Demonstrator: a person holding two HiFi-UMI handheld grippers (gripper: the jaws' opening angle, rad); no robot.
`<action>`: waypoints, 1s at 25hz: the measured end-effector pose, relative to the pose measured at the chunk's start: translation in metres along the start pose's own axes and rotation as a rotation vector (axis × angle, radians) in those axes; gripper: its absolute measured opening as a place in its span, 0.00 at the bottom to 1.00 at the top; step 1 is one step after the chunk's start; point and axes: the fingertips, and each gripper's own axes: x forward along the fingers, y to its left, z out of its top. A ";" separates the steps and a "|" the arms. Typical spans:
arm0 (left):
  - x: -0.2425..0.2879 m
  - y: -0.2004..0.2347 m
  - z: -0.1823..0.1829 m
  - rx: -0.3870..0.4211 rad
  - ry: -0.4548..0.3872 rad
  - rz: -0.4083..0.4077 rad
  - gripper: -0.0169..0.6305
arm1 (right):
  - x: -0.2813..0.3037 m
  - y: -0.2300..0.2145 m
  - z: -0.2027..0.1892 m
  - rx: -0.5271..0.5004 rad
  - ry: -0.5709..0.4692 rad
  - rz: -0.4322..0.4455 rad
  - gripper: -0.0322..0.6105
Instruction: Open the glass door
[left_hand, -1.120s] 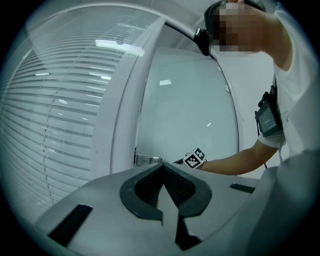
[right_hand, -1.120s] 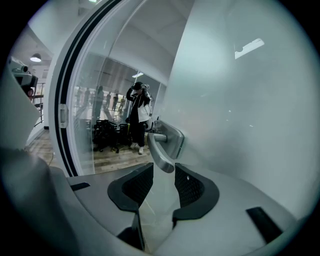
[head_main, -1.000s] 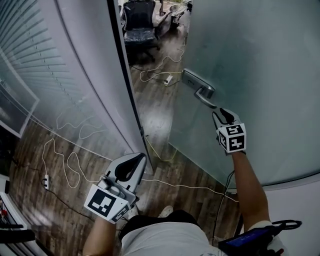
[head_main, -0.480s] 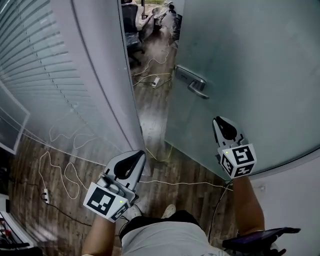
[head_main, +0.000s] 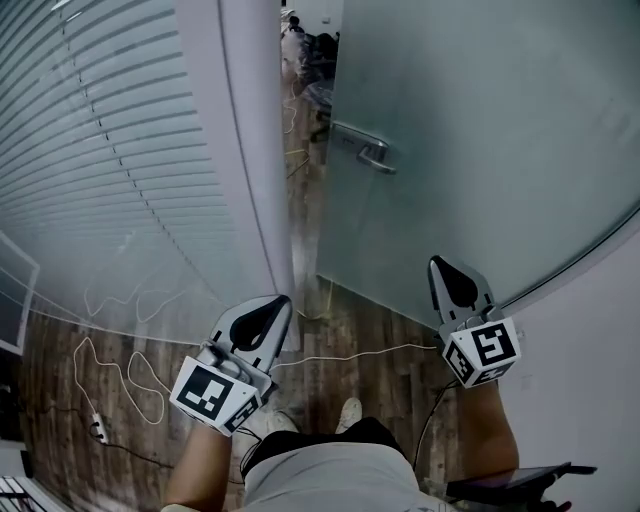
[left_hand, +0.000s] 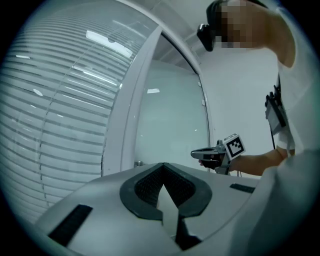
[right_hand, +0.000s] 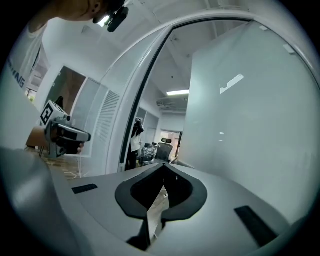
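Note:
The frosted glass door (head_main: 480, 150) stands ajar on the right, its metal lever handle (head_main: 365, 152) near the free edge. A narrow gap separates it from the white door post (head_main: 255, 150). My right gripper (head_main: 437, 262) is shut and holds nothing; it hangs low in front of the door, well back from the handle. In the right gripper view its jaws (right_hand: 164, 165) point at the gap. My left gripper (head_main: 282, 300) is also shut and bare, level with the foot of the post, with its tips (left_hand: 164, 164) aimed at the post and door.
A glass wall with blinds (head_main: 110, 180) runs along the left. White cables (head_main: 340, 355) lie on the wooden floor near my feet. Office chairs (right_hand: 161, 149) stand in the room beyond the gap. A white wall (head_main: 590, 330) flanks the door on the right.
My right gripper came off the handle's end and drew back toward me, its jaws closing. The left gripper shifted slightly. The handle now sits farther up the head view.

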 end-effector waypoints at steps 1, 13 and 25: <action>-0.008 -0.003 -0.007 0.002 0.000 -0.018 0.03 | -0.015 0.011 -0.004 0.007 -0.006 -0.015 0.05; -0.075 -0.046 -0.030 0.008 0.002 -0.113 0.03 | -0.121 0.109 0.007 0.002 -0.077 -0.046 0.05; -0.109 -0.098 0.008 0.001 0.019 -0.040 0.03 | -0.184 0.123 0.042 0.031 -0.094 0.018 0.05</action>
